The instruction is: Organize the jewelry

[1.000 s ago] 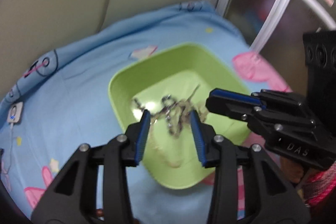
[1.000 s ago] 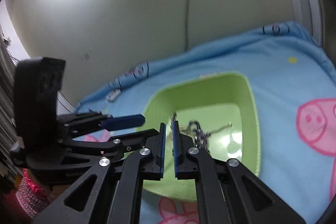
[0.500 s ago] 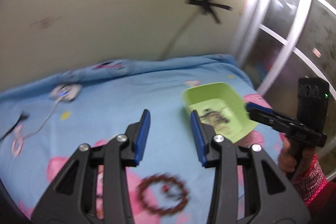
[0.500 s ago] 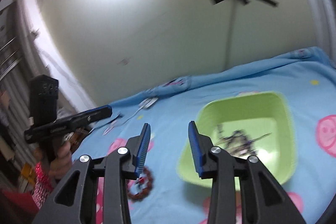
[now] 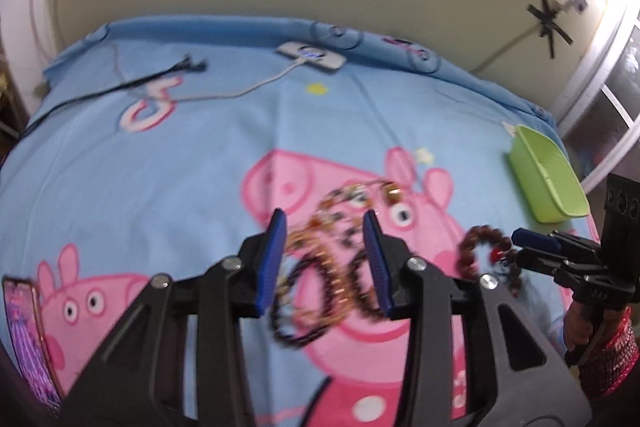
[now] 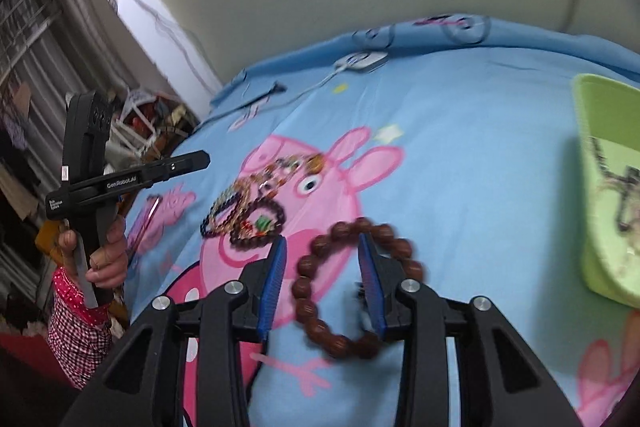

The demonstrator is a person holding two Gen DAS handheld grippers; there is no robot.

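Both grippers hang over a blue cartoon-pig bedsheet (image 5: 168, 163), angled down at it. The left gripper (image 5: 325, 259) has its blue pads apart with nothing pinched; seen through the gap, a tangled pile of beaded bracelets (image 5: 332, 267) lies on the sheet over the large pink pig print, blurred, so the count of pieces cannot be told. The right gripper (image 6: 322, 277) has its jaws parted too, having opened within the last second and held at that gap since; a brown wooden bead bracelet (image 6: 352, 283) lies flat on the sheet under it, the ring showing between and around the two pads, and no pad is seen pressing on it. In the left wrist view this same brown bracelet sits just right of the pile, beside the tip of the right gripper. A green plastic tray (image 6: 600, 195) rests on the sheet at the far right, well apart from the pile, with some thin metallic chain pieces (image 6: 620, 187) inside. A white charger block (image 5: 311, 55) and its cable lie near the far edge, by the wall. A phone (image 5: 28, 339) sits at the near left edge. Each gripper handle is held by a hand (image 6: 106, 259) with a red patterned sleeve.
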